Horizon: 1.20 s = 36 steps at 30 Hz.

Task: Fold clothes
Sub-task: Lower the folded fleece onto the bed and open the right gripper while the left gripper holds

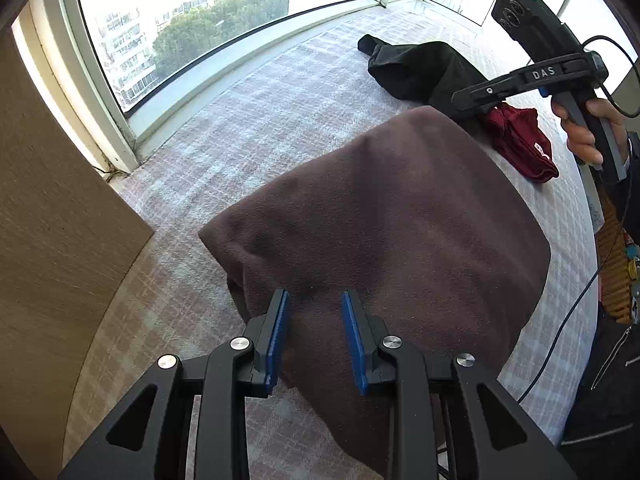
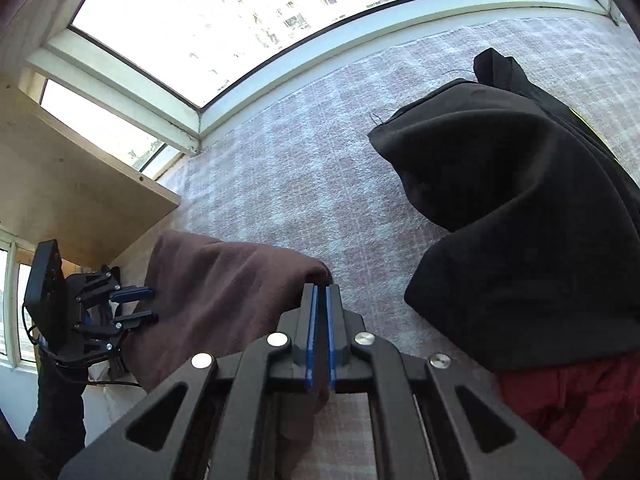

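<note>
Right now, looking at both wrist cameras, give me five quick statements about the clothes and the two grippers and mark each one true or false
1. The right gripper is shut on the brown garment. True.
2. The left gripper is clamped on the black garment. False: it is open, with the brown garment between and under its blue pads, and the black garment lies apart.
3. The red garment lies next to the black one. True.
4. The brown garment lies flat on the checked cover. False: the right gripper holds one part of it raised.
5. A wall stands behind the surface. False: windows run along its far edge.
</note>
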Each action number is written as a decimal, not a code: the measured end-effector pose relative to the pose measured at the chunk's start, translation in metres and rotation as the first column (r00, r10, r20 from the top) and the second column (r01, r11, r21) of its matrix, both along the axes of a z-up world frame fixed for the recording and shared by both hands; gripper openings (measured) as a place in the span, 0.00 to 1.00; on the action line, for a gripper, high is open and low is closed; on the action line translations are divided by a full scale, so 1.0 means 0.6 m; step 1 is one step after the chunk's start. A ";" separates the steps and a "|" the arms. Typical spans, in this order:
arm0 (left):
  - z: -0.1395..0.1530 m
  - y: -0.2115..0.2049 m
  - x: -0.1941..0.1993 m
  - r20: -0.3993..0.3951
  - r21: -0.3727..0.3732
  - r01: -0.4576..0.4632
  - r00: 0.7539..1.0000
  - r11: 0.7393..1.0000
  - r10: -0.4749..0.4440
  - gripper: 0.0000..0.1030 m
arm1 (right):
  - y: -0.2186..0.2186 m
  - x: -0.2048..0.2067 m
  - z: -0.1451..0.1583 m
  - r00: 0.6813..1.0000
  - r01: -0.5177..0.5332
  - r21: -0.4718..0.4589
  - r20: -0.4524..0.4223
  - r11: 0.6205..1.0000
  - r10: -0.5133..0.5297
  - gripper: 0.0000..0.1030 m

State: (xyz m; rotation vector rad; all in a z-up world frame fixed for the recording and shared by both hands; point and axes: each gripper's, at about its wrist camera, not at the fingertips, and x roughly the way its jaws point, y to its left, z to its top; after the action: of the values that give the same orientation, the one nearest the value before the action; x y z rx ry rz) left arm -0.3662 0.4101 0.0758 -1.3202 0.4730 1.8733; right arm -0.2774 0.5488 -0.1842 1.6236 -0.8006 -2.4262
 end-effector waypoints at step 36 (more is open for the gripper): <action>-0.092 0.027 -0.103 0.262 0.057 -0.171 0.953 0.984 0.150 0.61 | -0.022 -0.051 -0.094 0.972 -0.135 -0.099 0.178 0.986 0.151 0.57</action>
State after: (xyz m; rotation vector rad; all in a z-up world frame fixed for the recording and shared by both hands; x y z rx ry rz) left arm -0.4277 0.4266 0.0204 -1.5602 0.1591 1.7950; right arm -0.3077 0.5354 -0.2406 1.8247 -0.7731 -2.1378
